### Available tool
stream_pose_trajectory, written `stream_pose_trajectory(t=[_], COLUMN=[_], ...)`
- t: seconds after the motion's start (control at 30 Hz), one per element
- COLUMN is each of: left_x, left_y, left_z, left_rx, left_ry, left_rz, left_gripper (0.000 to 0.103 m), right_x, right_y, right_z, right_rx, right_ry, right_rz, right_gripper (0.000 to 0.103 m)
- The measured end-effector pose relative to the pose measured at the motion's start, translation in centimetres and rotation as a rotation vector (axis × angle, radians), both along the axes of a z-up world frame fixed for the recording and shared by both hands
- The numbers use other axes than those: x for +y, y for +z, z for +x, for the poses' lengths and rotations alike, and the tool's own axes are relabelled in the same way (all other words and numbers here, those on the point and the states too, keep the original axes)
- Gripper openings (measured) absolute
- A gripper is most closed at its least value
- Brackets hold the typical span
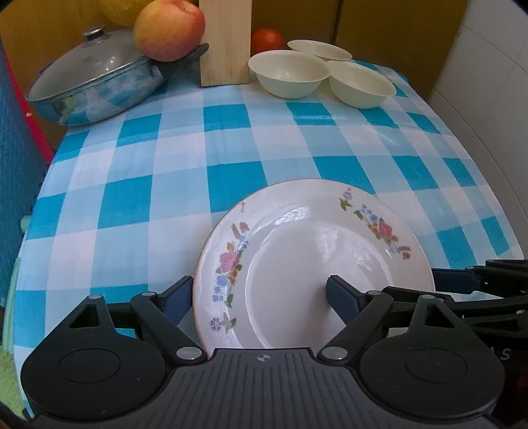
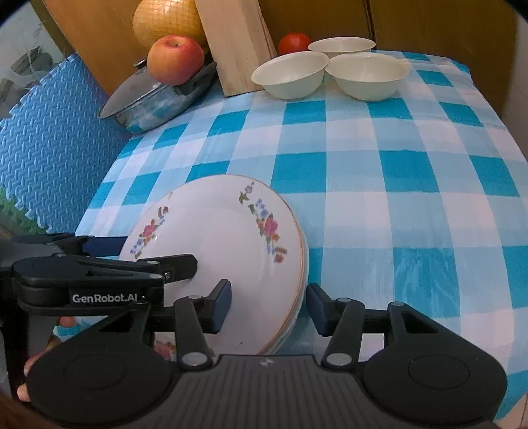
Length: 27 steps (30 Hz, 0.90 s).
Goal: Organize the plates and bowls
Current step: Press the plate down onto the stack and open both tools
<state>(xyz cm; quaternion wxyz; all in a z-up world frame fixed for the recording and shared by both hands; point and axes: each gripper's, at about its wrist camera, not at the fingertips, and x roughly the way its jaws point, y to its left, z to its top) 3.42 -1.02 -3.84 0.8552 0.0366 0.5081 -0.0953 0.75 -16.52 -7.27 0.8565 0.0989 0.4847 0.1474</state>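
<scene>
While you count: plates point(image 2: 227, 250) sit stacked at the near edge of the checked cloth point(image 2: 396, 165), at least three rims showing, exact count unclear. Three bowls point(image 2: 292, 74) cluster at the far edge. Your left gripper point(image 1: 259, 297) straddles the stack's left rim, right gripper point(image 2: 269, 305) its right rim; both spread wide, neither pinching. One pot point(image 1: 95, 82), one apple point(image 1: 170, 28).

Floral plate point(image 1: 313, 260) between spread left gripper point(image 1: 259, 297) fingers point(image 1: 343, 297) — checked cloth point(image 1: 184, 165) beneath

lidded pan point(image 1: 95, 79), apple point(image 1: 169, 29), tomato point(image 1: 267, 39) — checked cloth point(image 1: 297, 138)
</scene>
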Motion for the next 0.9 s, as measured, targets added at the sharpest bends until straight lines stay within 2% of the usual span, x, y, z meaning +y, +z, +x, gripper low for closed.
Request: stream_pose_trajectory(t=[0.9], left_x=[0.2], left_y=[-0.1], left_z=[0.4], left_rx=[0.019], left_ry=[-0.009], left_rz=[-0.003], left_gripper=[0.093], right_x=[-1.0], right_y=[-0.4], right_z=[0.9], right_rx=[0.033], right_ry=[-0.025], right_rz=[0.082], right_gripper=[0.05])
